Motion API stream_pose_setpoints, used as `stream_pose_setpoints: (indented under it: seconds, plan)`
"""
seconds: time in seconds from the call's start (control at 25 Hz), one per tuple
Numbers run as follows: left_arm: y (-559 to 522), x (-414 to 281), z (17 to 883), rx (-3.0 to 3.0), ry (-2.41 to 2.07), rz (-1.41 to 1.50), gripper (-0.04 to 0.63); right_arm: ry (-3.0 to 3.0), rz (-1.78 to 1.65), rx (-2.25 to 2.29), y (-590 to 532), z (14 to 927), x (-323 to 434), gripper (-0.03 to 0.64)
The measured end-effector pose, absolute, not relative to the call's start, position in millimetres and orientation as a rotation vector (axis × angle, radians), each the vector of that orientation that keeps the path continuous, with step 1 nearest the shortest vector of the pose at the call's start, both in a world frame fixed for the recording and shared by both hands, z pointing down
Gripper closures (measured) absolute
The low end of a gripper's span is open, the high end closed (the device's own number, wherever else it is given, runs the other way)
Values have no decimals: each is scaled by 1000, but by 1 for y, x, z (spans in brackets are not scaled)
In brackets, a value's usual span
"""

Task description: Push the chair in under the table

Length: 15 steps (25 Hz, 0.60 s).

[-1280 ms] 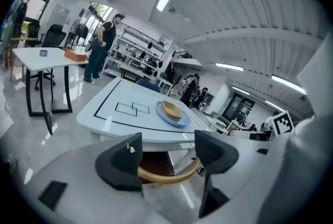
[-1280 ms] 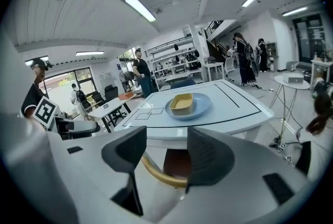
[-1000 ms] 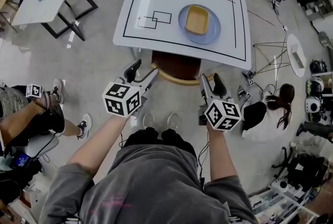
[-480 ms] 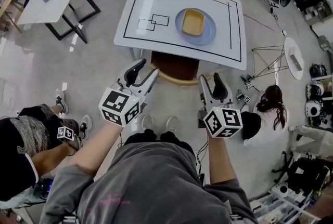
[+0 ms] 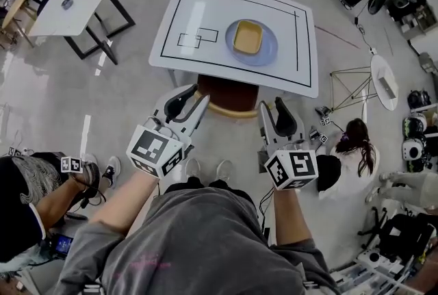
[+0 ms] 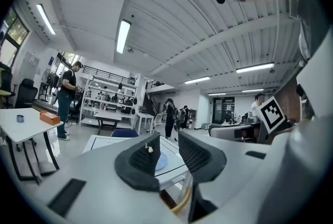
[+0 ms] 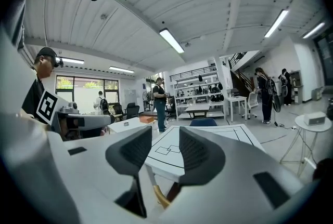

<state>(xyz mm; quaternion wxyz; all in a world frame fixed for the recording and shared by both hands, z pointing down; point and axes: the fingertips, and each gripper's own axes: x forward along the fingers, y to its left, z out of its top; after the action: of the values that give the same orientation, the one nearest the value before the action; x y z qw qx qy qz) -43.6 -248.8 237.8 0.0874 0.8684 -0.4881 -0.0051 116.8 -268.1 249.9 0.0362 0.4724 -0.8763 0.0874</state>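
Status of task: the chair with the dark brown seat and pale curved wooden back rail sits at the centre of the head view, tucked against the near edge of the white rectangular table marked with black lines. Most of the seat lies beneath the tabletop. Only a rear strip of the seat and the back rail show outside the edge.

On the tabletop, a round blue plate carries a shallow yellow tray, right of the table's middle. Neither appears disturbed.

Left gripper: lower left of the chair, apart from it. Its jaws have just been closing and stand narrowly spread. Nothing is between them; only the table and the chair rail are seen through the gap.

Right gripper: lower right of the chair, near the back rail, not touching it. Its jaws have also just been closing, are spread wider than the left pair, and hold nothing.

Assessment: the push appears essentially complete, since the chair is in under the table and both grippers are free of it. Whether the seat could travel further cannot be determined from these views. Remaining work, if any, is at most a small final nudge on the back rail
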Motion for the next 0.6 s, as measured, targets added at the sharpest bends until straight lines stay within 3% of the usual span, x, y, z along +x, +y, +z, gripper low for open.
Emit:
stream_pose_setpoints:
  seconds: [0.28, 0.6]
  plan:
    - [-249, -27, 222, 2610, -1460, -44, 528, -2743, 218, 1423, -265, 228, 126, 517]
    - [-258, -11, 210, 2623, -1478, -64, 549, -2795, 177, 1369, -272, 210, 129, 541]
